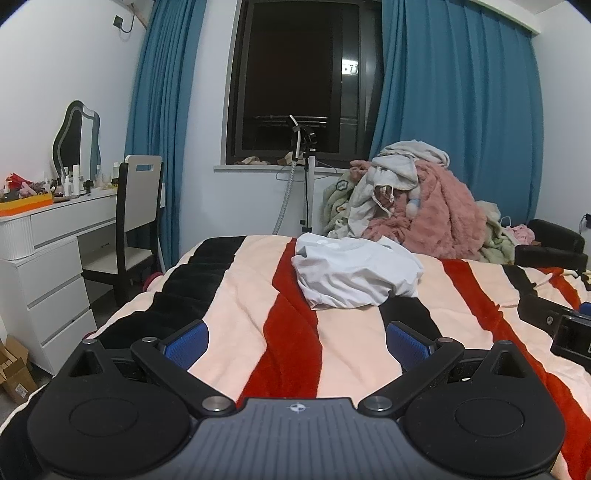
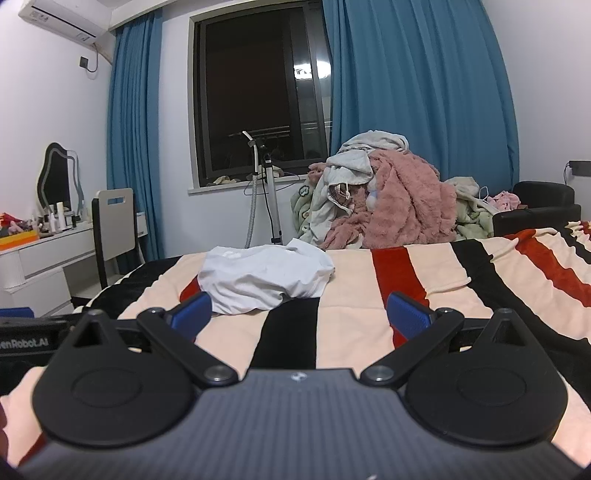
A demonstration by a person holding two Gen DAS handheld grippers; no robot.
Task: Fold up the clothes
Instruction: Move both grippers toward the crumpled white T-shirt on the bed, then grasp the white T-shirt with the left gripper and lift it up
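White garment lies crumpled on the striped blanket, nothing folded yet. Left gripper and right gripper are both spread wide and empty.

Left tongs black linkage arms, blue pads, silver pivot screws, grey ribbed body

Far side of the white garment hidden behind its own folds; kind of garment impossible to tell. Lower part of the clothes pile blocked by the bed edge. Bottles on the dresser too small to identify. Air conditioner cut off at top edge.
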